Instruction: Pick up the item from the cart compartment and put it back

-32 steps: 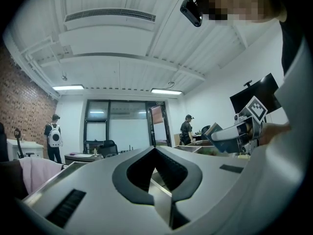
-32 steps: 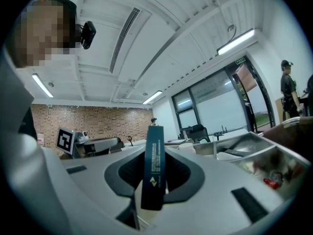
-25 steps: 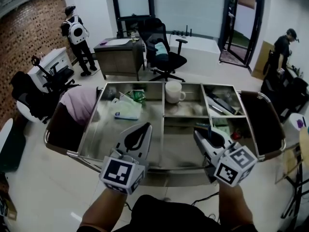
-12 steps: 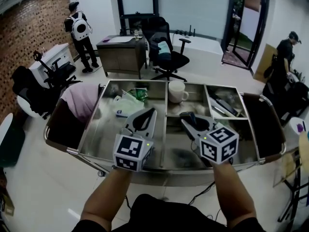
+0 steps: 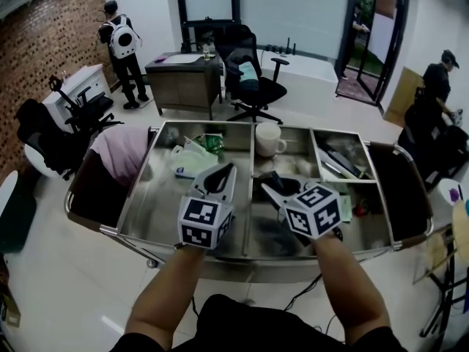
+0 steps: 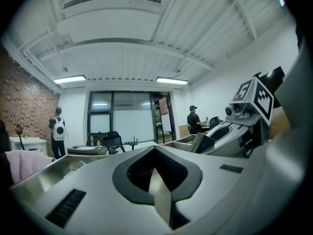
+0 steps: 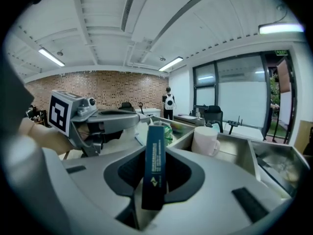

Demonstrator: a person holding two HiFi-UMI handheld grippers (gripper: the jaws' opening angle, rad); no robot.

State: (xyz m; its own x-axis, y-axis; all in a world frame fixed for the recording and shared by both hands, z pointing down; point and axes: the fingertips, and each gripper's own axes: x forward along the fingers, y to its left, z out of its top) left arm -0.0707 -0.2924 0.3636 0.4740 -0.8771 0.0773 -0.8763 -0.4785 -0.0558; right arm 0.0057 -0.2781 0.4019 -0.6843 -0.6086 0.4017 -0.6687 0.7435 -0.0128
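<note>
Head view looks steeply down, gripper views level (all share cart (image 5: 154, 204)).

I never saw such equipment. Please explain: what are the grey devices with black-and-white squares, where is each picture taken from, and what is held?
A person holds two grippers; the patterned cubes belong to them. The head view looks down from the person's head at a steel cart whose compartments hold a white mug and packets; a pink cloth lies at its left end. Each gripper view comes from a camera on that gripper. The left gripper is shut and empty. The right gripper grips a slim dark blue box.
</note>
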